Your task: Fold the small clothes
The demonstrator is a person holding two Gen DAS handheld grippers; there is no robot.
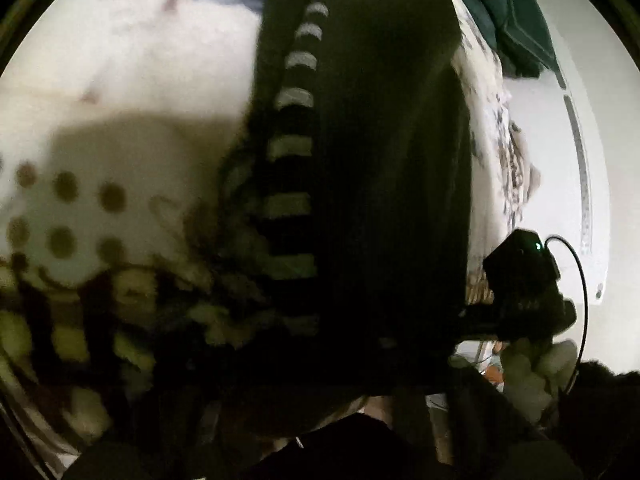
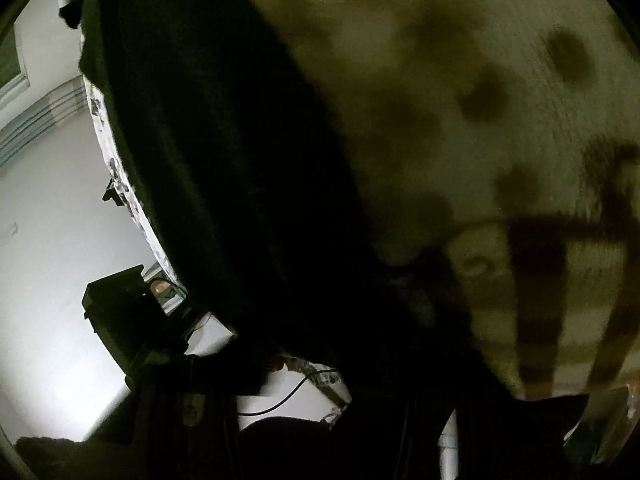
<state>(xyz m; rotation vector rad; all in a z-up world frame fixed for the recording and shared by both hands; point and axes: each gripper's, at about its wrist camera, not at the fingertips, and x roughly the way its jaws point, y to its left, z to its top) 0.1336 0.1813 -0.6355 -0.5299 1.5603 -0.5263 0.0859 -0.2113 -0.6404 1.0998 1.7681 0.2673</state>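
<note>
White bedding fills the background, heavily blurred, with pale wall or floor beyond it. Landmark: dark garment, hanging close to both lenses. It runs top to bottom through the middle of the left wrist view and carries a band of grey stripes down its left part. Left of the dark garment, low down, is a cream dotted cloth with dark checks under the dots. In the right wrist view that cloth sits right of the dark garment, almost against the lens. Right of the dark garment in the left wrist view is a patterned sheet edge, and above that a teal cloth.

Right gripper is just beside the dark garment's right edge, a cable looping off it. Pale shapes below it are possibly a hand. Left gripper sits at the dark garment's lower left edge. Both sets of jaws are buried behind fabric, so I can't tell whether they are clamped or apart.
</note>
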